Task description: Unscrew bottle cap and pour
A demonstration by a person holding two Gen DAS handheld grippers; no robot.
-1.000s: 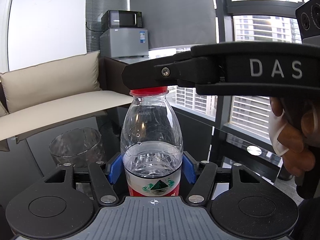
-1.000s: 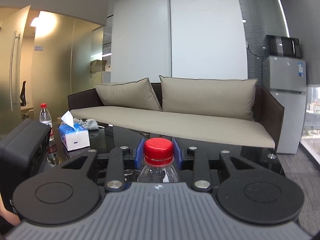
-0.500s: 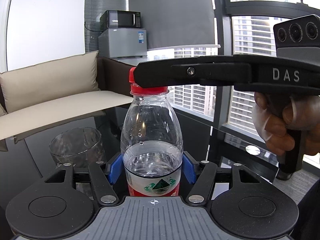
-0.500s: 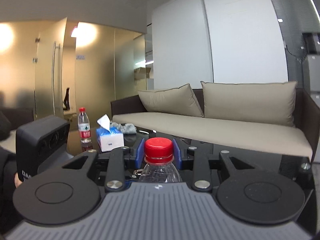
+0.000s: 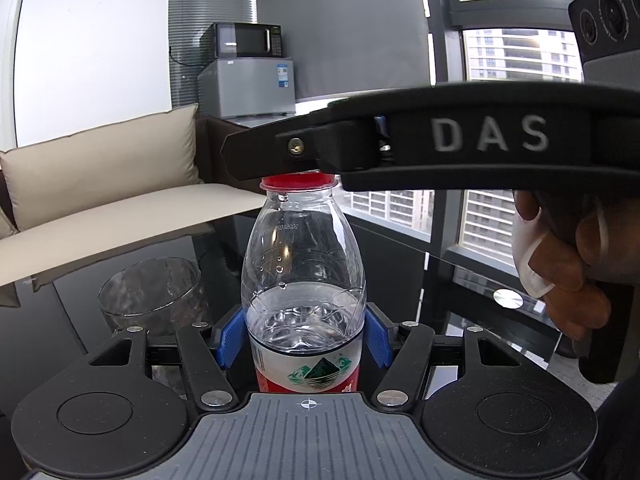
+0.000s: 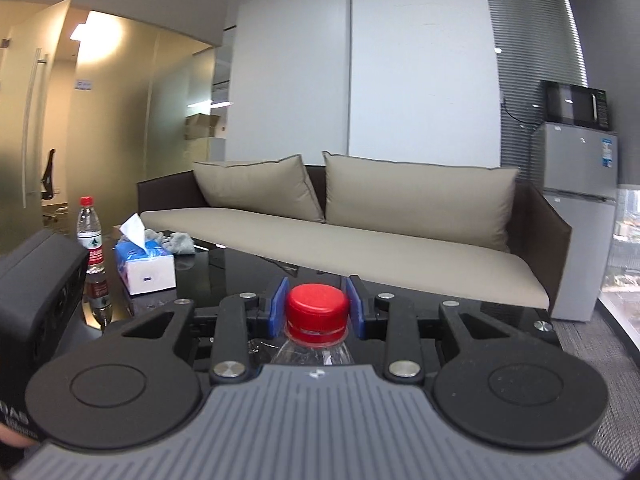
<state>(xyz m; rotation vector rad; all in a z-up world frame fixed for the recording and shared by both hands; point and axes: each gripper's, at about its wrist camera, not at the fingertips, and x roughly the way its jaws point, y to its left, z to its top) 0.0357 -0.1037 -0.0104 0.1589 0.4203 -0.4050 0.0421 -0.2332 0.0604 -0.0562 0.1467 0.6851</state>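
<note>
The bottle (image 5: 304, 280) stands upright on the black table (image 5: 400, 248), w/ the left gripper (image 5: 305, 338) clamped on its body. The right gripper (image 6: 316, 307) is clamped on the red cap (image 6: 316, 306). An empty glass (image 5: 150, 292) stands just beside, left of the bottle.

Sofa (image 6: 360, 240), tissue box (image 6: 146, 266), microwave (image 5: 244, 40)

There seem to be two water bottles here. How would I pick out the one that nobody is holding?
Find the beige sofa, then the dark glass table in front of it. Near the table's far left end stands a blue-and-white tissue box; the spare bottle stands just left of it. Unlike the held bottle, no fingers touch it.
</note>
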